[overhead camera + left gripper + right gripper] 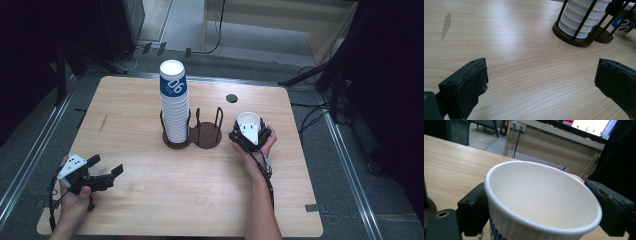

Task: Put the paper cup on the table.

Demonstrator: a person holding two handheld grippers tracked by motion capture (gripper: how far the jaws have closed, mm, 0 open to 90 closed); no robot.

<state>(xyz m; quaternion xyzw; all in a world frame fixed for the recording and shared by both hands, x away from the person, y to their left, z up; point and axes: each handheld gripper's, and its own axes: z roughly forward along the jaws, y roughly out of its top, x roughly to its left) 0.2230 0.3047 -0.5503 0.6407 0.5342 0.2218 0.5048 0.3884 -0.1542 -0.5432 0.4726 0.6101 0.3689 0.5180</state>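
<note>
Nearest the person, the left gripper (102, 172) rests low over the wooden table (150, 200) with jaws spread wide and nothing between them, likely parked out of the way. Farther in, the right gripper (250, 131) clasps 1 paper cup (541, 202) upright by its sides, just right of the 2-ring holder (207, 132). Its left ring keeps the tall cup stack (174, 102) from toppling; the right ring stands free, probably for this cup.
</note>
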